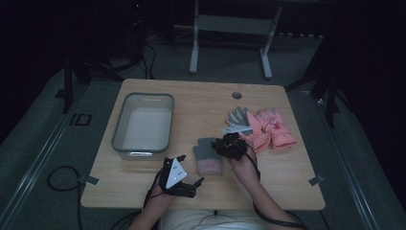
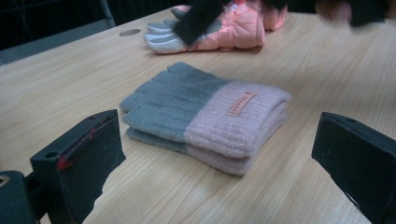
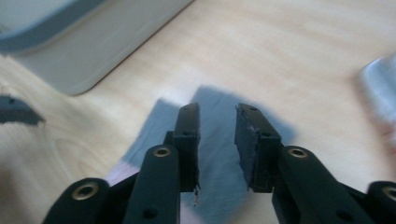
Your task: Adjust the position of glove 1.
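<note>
At the far left of the table (image 1: 201,103) stands a grey bin (image 1: 143,125), up and to the left of the left gripper (image 1: 194,182) and well apart from it. In the right gripper view its rim (image 3: 88,51) runs across the top left corner, beyond the jaws.

The left gripper rests low near the table's front edge, held in the person's left hand (image 1: 160,196). Its jaws stand wide apart with nothing between them. In the left gripper view the folded knit gloves (image 2: 205,116), grey at the fingers and pink at the cuff, lie flat on the wood just ahead of those jaws, without touching them.

The right gripper (image 3: 217,140) hovers over the same folded pair, which in the high view (image 1: 208,155) lies just to its left. Its jaws are parted by a narrow gap, with the grey knit (image 3: 219,154) showing below and between them; the pads do not press on it.

To the right of the right gripper lie the pink padded gloves (image 1: 270,128) with grey palms, close beside it. In the left gripper view they (image 2: 233,28) sit farther back on the table, behind the knit pair.
</note>
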